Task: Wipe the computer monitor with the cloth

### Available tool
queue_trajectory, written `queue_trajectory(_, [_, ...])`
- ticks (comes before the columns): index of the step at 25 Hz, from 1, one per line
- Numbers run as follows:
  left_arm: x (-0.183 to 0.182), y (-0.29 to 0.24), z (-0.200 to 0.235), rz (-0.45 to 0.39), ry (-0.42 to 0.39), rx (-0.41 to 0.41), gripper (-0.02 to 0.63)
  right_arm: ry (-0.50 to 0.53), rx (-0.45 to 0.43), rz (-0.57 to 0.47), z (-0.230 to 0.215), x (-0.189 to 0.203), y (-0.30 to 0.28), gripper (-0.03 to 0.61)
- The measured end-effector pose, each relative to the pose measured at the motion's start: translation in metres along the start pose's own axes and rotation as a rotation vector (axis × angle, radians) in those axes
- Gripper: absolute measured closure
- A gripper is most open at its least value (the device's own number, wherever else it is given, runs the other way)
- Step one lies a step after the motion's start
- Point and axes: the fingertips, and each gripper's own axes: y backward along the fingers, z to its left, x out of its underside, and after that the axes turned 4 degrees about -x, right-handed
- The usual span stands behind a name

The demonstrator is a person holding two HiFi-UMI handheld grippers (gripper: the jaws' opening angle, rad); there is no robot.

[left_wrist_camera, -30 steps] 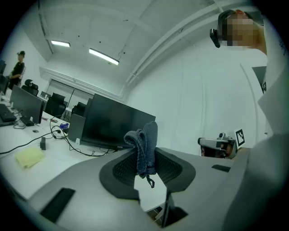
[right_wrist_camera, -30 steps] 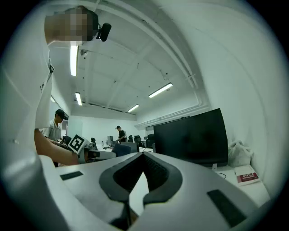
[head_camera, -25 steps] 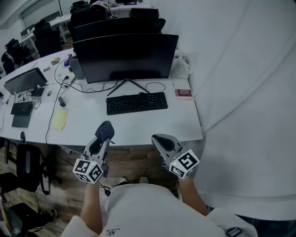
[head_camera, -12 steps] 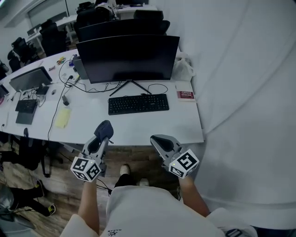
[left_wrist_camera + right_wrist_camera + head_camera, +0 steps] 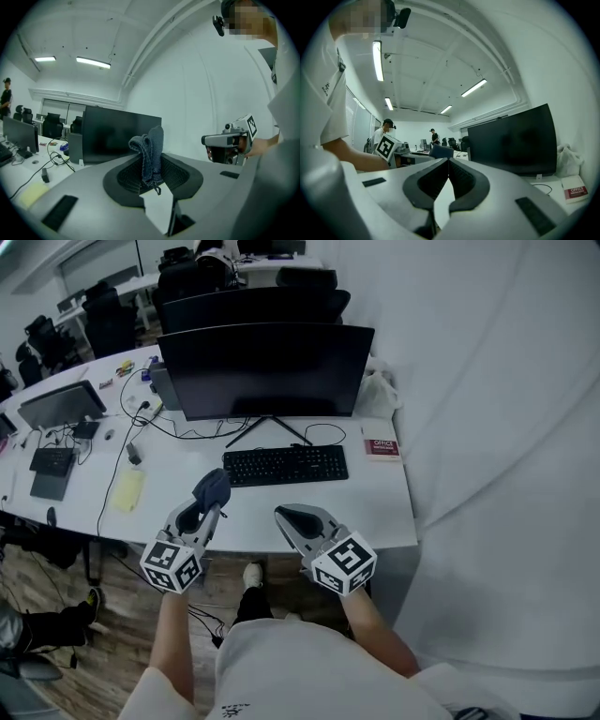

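Both tongs are hovering over the near edge of the tabletop (image 5: 375, 507).
The left tongs (image 5: 204, 512) are gripping a bunched, dark blue-grey cloth (image 5: 213, 487) that is sticking up between the jaws. Just beside them, the right tongs (image 5: 289, 517) are clenched on nothing. Bare white surface is lying open ahead, up to the black keyboard (image 5: 285, 465). Beyond it the wide, dark monitor (image 5: 267, 369) is standing well apart from the cloth, with a white drape (image 5: 487, 427) hanging close along the right edge.
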Motion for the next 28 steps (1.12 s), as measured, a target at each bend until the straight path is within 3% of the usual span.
queue_trajectory(5, [-0.013, -0.031, 0.035, 0.001, -0.053, 0.019, 0.506, 0.028, -0.041, 0.007, -0.008, -0.013, -0.049, 0.558])
queue_trajectory(16, [-0.080, -0.101, 0.161, 0.035, -0.377, 0.013, 0.506, 0.099, -0.022, 0.014, -0.068, -0.049, -0.178, 0.558])
queue_trajectory(22, [-0.114, -0.125, 0.221, 0.036, -0.474, 0.019, 0.506, 0.125, -0.018, 0.012, -0.083, -0.064, -0.240, 0.558])
queue_trajectory(28, [-0.156, -0.136, 0.263, 0.064, -0.714, -0.019, 0.506, 0.154, 0.036, -0.003, -0.106, -0.082, -0.295, 0.558])
